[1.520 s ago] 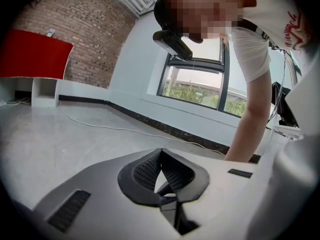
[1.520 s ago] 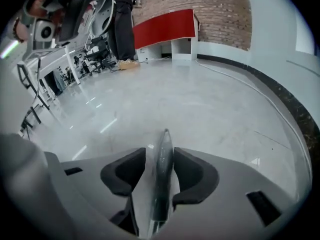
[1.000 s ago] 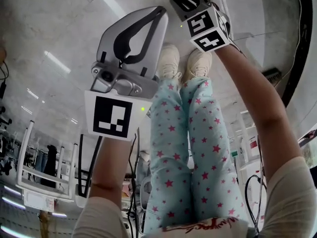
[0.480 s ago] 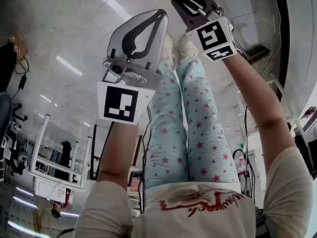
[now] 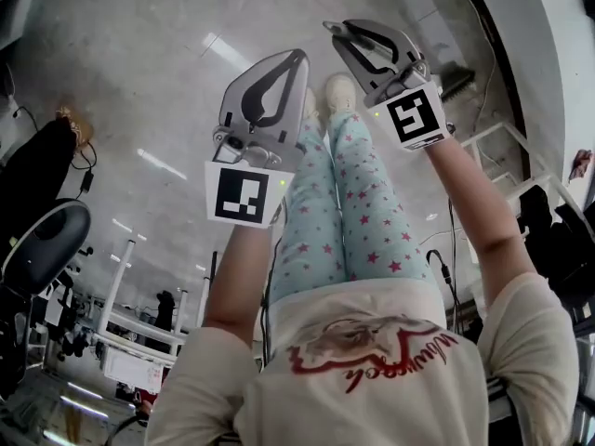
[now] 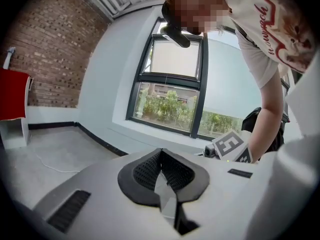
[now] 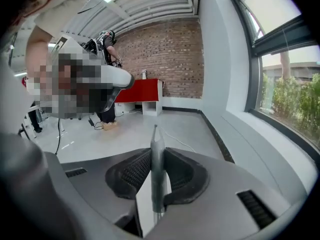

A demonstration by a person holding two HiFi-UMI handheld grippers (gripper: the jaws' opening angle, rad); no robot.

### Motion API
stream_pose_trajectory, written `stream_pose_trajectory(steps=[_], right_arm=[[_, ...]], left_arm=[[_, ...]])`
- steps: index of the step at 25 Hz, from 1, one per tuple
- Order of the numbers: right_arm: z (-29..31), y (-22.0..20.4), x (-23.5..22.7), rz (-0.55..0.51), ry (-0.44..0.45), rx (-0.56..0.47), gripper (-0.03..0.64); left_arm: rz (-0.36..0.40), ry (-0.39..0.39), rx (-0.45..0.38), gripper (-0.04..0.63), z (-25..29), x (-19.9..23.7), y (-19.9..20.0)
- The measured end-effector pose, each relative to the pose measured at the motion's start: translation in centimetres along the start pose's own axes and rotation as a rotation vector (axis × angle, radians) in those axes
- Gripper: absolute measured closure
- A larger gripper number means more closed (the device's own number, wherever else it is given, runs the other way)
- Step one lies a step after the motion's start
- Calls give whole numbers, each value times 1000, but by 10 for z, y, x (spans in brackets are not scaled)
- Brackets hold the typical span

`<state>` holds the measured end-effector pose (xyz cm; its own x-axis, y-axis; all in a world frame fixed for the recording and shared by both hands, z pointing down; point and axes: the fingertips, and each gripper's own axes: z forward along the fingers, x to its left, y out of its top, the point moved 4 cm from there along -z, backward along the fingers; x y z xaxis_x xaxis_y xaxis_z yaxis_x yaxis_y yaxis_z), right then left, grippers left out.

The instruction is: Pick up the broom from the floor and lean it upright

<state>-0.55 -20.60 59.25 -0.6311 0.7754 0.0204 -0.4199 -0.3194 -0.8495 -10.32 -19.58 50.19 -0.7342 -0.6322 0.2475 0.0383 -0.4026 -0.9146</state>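
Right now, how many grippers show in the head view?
2. The left gripper is near the centre, in front of the star-print trousers. The right gripper is just right of it and slightly higher. Neither is hidden.

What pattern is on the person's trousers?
The trousers are light blue with small pink stars, clearest in the head view.

Glossy grey floor (image 5: 139,63) w/ light glare is seen, bounded by a brick wall (image 7: 165,54) behind a red cabinet (image 7: 137,90) & a white wall w/ dark-framed window (image 6: 172,91), greenery outside.
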Motion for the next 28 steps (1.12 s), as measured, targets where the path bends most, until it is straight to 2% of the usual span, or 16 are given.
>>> stream_pose_trajectory(steps=[7,14,21,25,28], right_arm=[[-83,25,-5,-2,-85,-7,514],[-181,36,-21,-7,-252,-26,517],[-261,37,5,-14,-355,35,520],[-298,30,28,-7,-372,26,520],[-326,26,39,0,-418,18,520]], left_arm=[[50,-70,-10,574,-4,-27,58],[113,-174,-16,574,-13,-70,99],[183,-348,-29,574,-20,-126,128],[210,-452,-18,574,-19,-163,126],[235,-515,-5,574,-22,-185,120]])
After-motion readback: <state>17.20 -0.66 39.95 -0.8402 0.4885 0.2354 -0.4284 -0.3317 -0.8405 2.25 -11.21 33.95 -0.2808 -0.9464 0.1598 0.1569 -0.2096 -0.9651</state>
